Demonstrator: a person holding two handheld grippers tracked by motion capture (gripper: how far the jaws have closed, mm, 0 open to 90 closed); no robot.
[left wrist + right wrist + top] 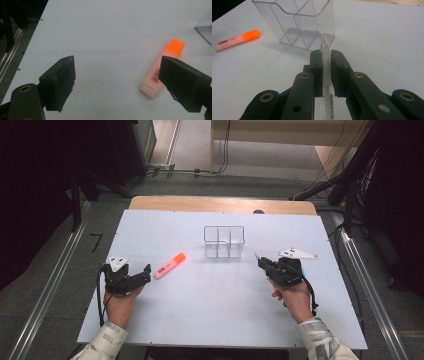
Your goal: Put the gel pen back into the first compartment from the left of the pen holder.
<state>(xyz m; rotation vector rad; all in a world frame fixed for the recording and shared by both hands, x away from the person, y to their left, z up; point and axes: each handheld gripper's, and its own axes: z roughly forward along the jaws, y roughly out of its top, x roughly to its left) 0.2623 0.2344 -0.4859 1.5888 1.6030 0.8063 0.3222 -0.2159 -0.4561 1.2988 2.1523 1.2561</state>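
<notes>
Two tools are in your hands over the white tabletop (pixel 210 310). Your left tool (pixel 134 276) has its jaws spread wide apart and holds nothing. In the left gripper view the highlighter (pixel 162 67) lies flat on the tabletop, partly behind the right-hand jaw and slightly ahead of it, orange cap pointing away from the tool; whether the jaw touches it you cannot tell. Bare tabletop lies between the jaws.

Your right tool (pixel 326 53) has its jaws closed on a clear pen (pixel 326 75), which runs along the gap between them with its tip sticking out past the jaw ends. Just ahead of that tip stands the clear organizer (pixel 297 22), upright, split into compartments by clear dividers. The pen tip sits near the organizer's base corner, outside its walls. Ahead and to the left of this tool, beyond the organizer, lies the highlighter.

In the high view the organizer stands between the two tools and farther from you, nearer the right tool.
</notes>
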